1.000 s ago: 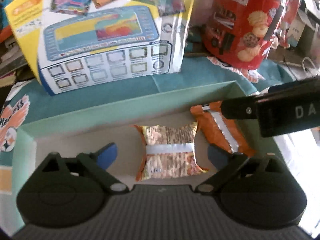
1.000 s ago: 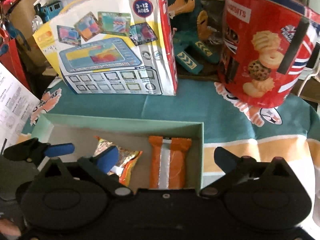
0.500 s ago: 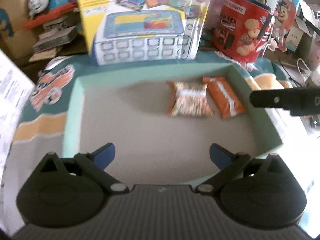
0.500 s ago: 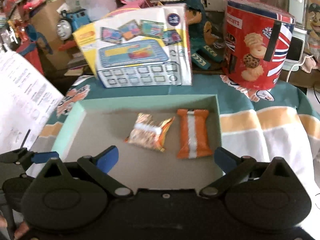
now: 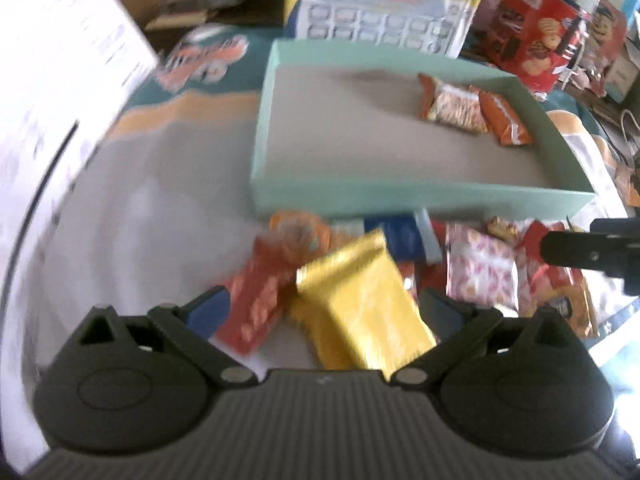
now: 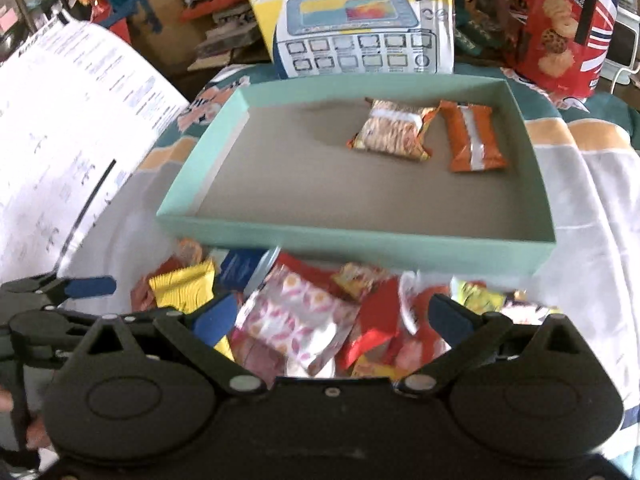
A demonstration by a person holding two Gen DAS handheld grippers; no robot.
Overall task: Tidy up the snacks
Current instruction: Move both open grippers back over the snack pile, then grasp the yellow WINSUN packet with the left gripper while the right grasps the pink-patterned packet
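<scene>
Both grippers hang over the snack pile on the near side of the mint-green box (image 6: pixel 400 244). Left gripper (image 5: pixel 324 312) has its fingers spread wide, nothing between them; beneath lies a yellow packet (image 5: pixel 360 312) overlapping a red packet (image 5: pixel 256 304), though the picture is blurred here. Right gripper (image 6: pixel 332 316) is spread wide too, above a pink-and-white packet (image 6: pixel 296 320) in the heap. Inside the box, toward its far right corner, two snacks lie side by side, touching: a patterned packet (image 6: pixel 392 130) and an orange packet (image 6: pixel 472 136). Behind stand a toy carton (image 6: pixel 360 20) and a red biscuit tin (image 6: pixel 560 28)
</scene>
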